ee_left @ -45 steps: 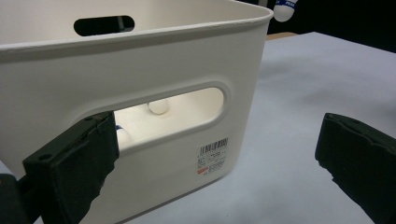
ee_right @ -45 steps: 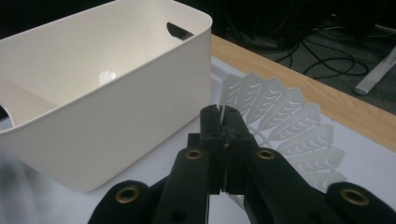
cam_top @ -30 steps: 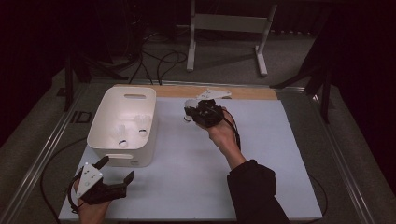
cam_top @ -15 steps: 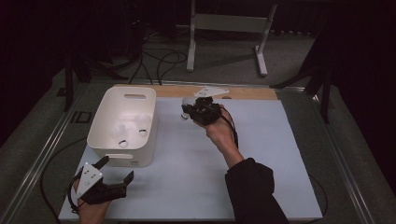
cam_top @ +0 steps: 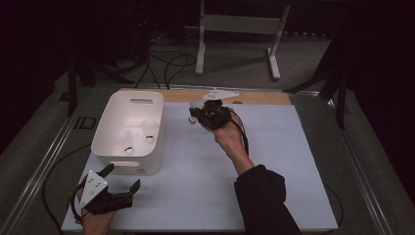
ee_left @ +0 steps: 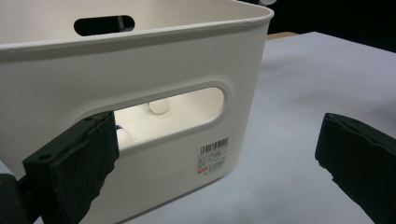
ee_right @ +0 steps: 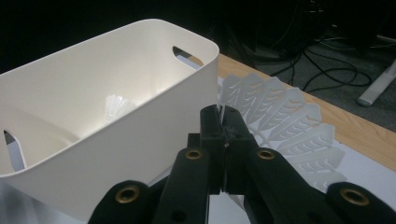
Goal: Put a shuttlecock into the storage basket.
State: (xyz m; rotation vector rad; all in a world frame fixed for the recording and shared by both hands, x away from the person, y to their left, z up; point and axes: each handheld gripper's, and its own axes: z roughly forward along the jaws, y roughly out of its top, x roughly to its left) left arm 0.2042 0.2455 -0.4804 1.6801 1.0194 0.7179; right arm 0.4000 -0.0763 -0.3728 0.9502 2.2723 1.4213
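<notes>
Two shuttlecocks (cam_top: 128, 148) lie in the white bin (cam_top: 110, 128). Right gripper (ee_right: 223, 122), jaws pinching a feather shuttlecock (ee_right: 285, 121), should clear the rim before letting go; left gripper (cam_top: 122, 178) waits wide.

One white bin (cam_top: 128, 169) stands on the table (cam_top: 274, 186). Inside it lie what look like three shuttlecocks (cam_top: 128, 147), though the high view is dim and the count could be off. A fourth shuttlecock (ee_right: 285, 126) sits in the right tongs (cam_top: 195, 116), its feather skirt plain in the right gripper view. There are two tongs in all, the left tongs (cam_top: 120, 178) being the other. One barcode label (ee_left: 214, 155) sits on the bin's wall.
</notes>
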